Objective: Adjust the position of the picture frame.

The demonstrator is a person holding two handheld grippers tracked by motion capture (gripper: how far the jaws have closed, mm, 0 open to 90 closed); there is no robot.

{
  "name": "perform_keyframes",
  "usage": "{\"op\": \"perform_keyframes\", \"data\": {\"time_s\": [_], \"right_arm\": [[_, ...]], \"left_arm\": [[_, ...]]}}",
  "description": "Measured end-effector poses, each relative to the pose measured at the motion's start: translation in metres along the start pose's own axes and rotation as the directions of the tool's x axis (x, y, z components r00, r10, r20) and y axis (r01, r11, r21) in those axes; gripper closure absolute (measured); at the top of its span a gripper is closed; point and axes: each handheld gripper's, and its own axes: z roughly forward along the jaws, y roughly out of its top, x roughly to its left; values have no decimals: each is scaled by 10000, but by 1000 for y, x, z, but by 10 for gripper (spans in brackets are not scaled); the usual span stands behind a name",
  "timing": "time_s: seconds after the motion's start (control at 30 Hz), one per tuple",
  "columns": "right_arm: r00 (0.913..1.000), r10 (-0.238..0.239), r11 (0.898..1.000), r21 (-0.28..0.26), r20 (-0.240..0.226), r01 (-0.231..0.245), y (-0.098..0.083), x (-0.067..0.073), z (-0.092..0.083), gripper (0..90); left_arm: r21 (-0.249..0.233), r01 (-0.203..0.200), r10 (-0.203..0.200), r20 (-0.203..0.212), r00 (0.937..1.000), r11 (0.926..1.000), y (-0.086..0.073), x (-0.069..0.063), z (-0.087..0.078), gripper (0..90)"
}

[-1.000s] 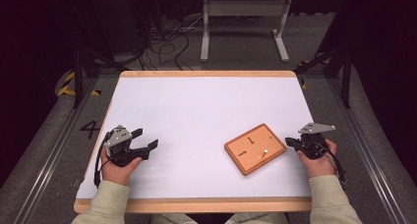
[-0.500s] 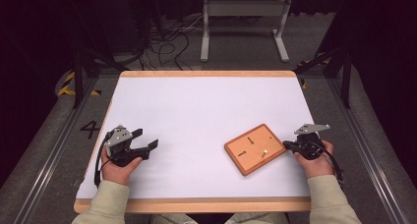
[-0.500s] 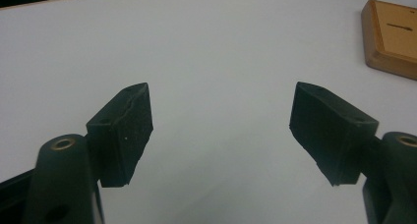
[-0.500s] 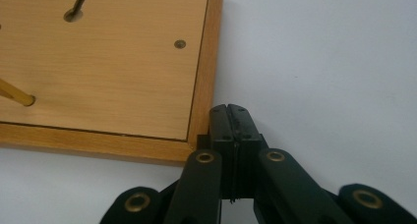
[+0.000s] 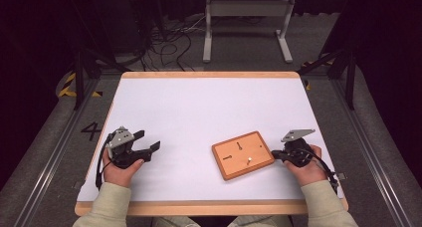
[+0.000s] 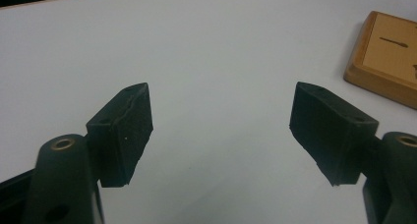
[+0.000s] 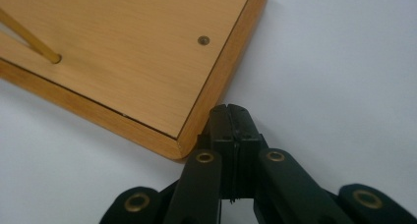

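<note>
Surface: white tabletop (image 5: 199, 112), bare around flat rectangular wooden board (image 5: 243, 154).
Right gripper (image 7: 231, 117): jaws closed, empty, touching board's edge.
Left gripper (image 6: 221, 130): wide open, empty.
Risk: board probably skids or twists if nudged off-centre.

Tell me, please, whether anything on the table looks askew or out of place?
The wooden board lies skewed, its edges at an angle to the table edges. The right gripper, jaws shut, sits against its near corner. Nothing looks spilled or damaged.

wooden board (image 6: 388, 57) cut off at frame edge, its markings (image 5: 239, 147) too small to tell
</note>
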Motion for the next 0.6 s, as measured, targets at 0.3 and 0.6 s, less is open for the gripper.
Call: {"op": "perform_keyframes", "data": {"time_s": [0.3, 0.6], "right_arm": [[9900, -1103, 9930, 323, -880, 1135, 12, 33, 8, 900], [9705, -1963, 9787, 327, -1401, 2027, 22, 62, 21, 900]], "left_arm": [[-28, 6, -6, 15, 10000, 10000, 0, -1, 1, 246], [1, -80, 80, 30, 10000, 10000, 0, -1, 2, 246]]}}
